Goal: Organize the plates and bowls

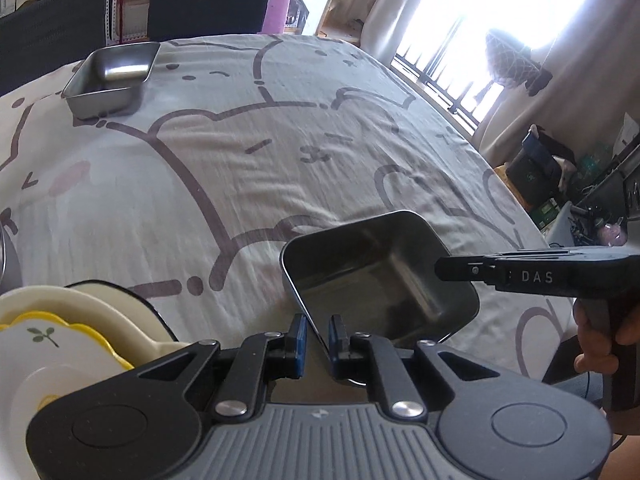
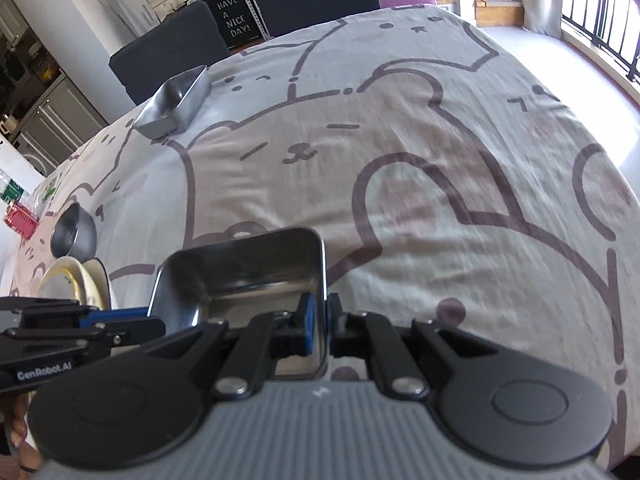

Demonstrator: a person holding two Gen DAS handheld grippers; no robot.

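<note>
A rectangular steel tray [image 1: 380, 276] is held above the cartoon tablecloth by both grippers. My left gripper [image 1: 318, 340] is shut on its near rim. My right gripper [image 2: 319, 320] is shut on its right wall; the tray also shows in the right wrist view [image 2: 240, 276]. The right gripper's body [image 1: 520, 274] reaches in from the right in the left wrist view. A second steel tray [image 1: 112, 76] sits at the table's far left, also in the right wrist view [image 2: 176, 104]. Cream and yellow plates [image 1: 72, 328] are stacked at the near left.
A round steel bowl [image 2: 74, 232] lies left of the plates [image 2: 86, 280]. Dark chairs [image 2: 168, 52] stand behind the far table edge. The tablecloth [image 1: 280, 140] covers the table. The window and floor clutter are to the right.
</note>
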